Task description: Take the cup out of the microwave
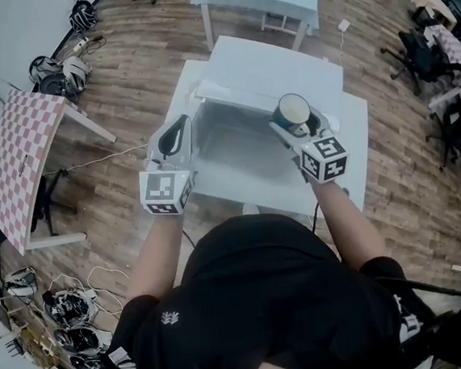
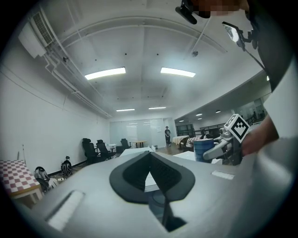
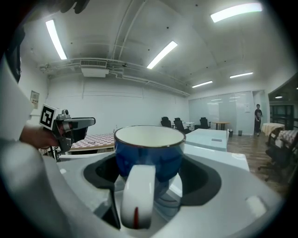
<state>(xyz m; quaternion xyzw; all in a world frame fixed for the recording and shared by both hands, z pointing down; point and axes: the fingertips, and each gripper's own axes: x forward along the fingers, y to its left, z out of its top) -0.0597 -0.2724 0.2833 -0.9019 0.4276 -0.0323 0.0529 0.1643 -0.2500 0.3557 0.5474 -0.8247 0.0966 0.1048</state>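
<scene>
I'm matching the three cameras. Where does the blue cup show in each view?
Head view: blue cup, right of centre.
Left gripper view: cup, mid-right, far off.
Right gripper view: cup, centre, between the jaws.
Shared landmark: checkered table.

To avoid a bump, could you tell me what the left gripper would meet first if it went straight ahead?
The way looks mostly free: past the left gripper, a white surface lies low ahead; depth is unclear.
</scene>
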